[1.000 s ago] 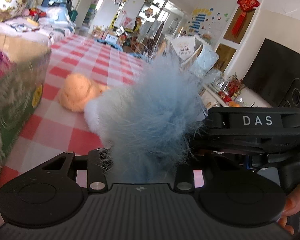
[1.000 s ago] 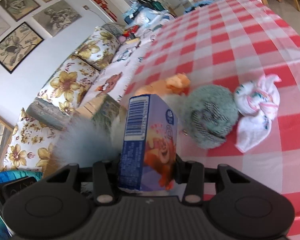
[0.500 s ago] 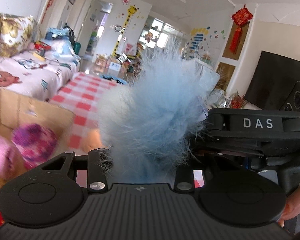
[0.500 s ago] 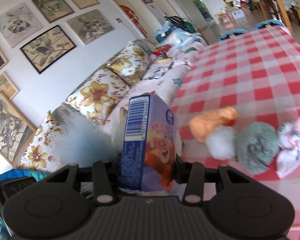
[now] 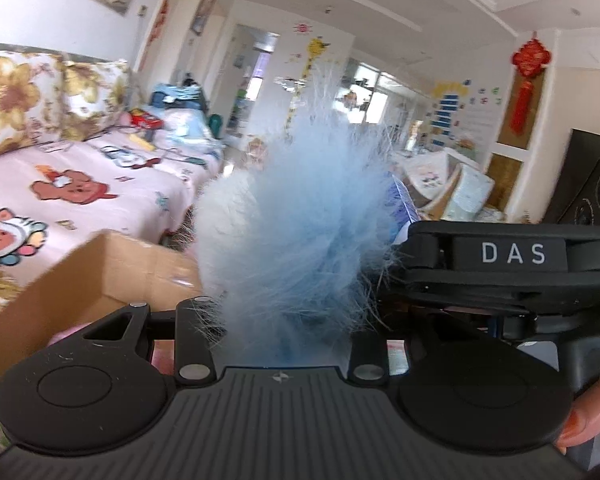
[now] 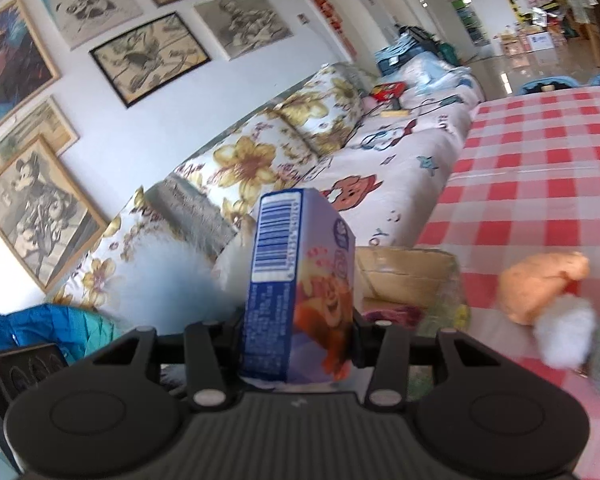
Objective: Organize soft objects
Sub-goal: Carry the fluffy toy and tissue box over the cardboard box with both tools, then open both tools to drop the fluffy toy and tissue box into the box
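My left hand-held gripper [image 5: 282,320] is clamping the fluffy blue pompom [image 5: 300,236] just right of the cardboard box [image 5: 80,280], while my right hand-held gripper [image 6: 296,344] is squeezing a purple carton [image 6: 300,296], the box [image 6: 404,276] showing right behind it on the checked bench [image 6: 540,184]

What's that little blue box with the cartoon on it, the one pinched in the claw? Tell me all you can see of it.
The small box looks like thin printed cardboard, blue-purple, with a barcode on its narrow side and an orange cartoon character on its wide face. It stands roughly upright, tilted slightly, pinched between the two fingers of the right claw, held above the table. Its text is too small to read.
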{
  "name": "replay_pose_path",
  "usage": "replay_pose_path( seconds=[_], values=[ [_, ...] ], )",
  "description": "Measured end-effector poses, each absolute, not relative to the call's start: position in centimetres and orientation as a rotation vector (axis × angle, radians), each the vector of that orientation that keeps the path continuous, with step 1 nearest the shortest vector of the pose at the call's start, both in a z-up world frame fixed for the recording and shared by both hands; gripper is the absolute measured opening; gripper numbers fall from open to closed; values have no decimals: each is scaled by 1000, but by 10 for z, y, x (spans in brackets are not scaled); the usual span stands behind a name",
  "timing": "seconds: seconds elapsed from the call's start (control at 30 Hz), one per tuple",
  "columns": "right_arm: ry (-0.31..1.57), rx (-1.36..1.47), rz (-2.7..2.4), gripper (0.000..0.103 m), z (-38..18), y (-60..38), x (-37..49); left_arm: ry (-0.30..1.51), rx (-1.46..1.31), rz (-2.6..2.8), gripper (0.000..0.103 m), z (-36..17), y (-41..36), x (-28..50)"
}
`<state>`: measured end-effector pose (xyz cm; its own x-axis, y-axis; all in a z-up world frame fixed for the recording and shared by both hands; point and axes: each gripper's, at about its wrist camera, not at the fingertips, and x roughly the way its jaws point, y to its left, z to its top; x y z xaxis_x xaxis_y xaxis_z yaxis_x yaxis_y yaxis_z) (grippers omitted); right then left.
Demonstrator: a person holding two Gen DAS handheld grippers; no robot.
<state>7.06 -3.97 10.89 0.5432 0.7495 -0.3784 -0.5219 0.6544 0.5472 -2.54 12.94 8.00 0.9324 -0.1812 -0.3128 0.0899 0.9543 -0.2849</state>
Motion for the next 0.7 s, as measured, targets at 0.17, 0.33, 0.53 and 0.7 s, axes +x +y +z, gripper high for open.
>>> replay_pose_path(
  seconds=[0.17,0.33,0.53,0.7],
  values=[
    [673,376,827,46,101,-5,90,374,-307,-64,42,76,149,-9],
    [724,339,854,46,88,25,107,434,-338,4,42,66,157,10],
    [759,284,866,46,78,45,114,493,-341,54,42,63,156,15],
    [788,249,857,54,71,56,118,545,-341,76,43,63,149,9]
  ],
)
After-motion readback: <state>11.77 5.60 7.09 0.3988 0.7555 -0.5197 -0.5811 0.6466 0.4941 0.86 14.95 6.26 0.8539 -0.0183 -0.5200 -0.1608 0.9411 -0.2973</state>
